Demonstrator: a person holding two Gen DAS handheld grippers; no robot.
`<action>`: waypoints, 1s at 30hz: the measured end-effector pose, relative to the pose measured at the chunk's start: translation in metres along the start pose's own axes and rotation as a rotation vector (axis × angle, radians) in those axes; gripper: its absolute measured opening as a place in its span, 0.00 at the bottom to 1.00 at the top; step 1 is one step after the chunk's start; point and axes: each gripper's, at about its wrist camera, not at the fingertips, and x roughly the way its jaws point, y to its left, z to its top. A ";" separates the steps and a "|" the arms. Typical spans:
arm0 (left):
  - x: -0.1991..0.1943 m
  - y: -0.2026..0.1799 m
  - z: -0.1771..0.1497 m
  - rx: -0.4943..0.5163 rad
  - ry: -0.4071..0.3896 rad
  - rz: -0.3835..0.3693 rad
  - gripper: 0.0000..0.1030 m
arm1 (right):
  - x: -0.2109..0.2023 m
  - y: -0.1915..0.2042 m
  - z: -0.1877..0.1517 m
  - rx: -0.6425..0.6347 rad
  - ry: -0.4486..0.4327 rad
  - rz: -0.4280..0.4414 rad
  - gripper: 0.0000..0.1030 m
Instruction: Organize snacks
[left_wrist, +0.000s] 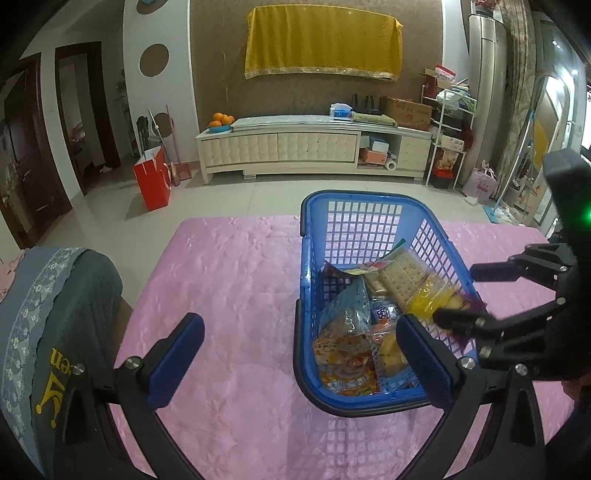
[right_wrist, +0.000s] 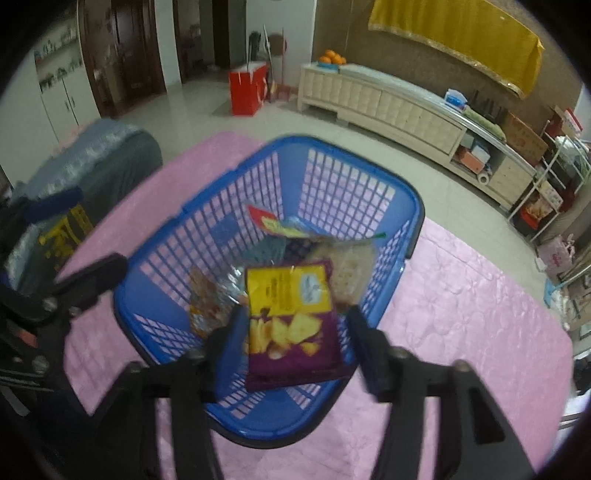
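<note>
A blue plastic basket (left_wrist: 306, 236) (right_wrist: 155, 273) stands on the pink tablecloth and holds several snack packets, among them a cracker pack (left_wrist: 400, 275) and an orange-printed bag (left_wrist: 343, 354). A purple and yellow chip bag (right_wrist: 291, 325) (left_wrist: 436, 301) lies between the spread fingers of my right gripper (right_wrist: 295, 336), over the basket's near rim; the pads stand apart from its sides. My left gripper (left_wrist: 301, 354) is open and empty, low over the cloth at the basket's near left corner.
The pink cloth (left_wrist: 229, 280) covers the table. A grey garment with yellow print (left_wrist: 70, 332) lies at the table's left edge. Beyond the table are a tiled floor, a red bag (left_wrist: 153, 182) and a long cream cabinet (left_wrist: 295, 147).
</note>
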 end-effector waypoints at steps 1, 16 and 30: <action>-0.002 -0.001 -0.001 0.000 -0.005 -0.002 1.00 | -0.001 0.000 -0.002 0.002 -0.012 -0.015 0.78; -0.087 -0.029 -0.029 -0.085 -0.153 -0.012 1.00 | -0.106 -0.013 -0.059 0.157 -0.275 -0.058 1.00; -0.185 -0.065 -0.051 -0.087 -0.291 -0.052 1.00 | -0.208 -0.018 -0.137 0.331 -0.441 -0.183 1.00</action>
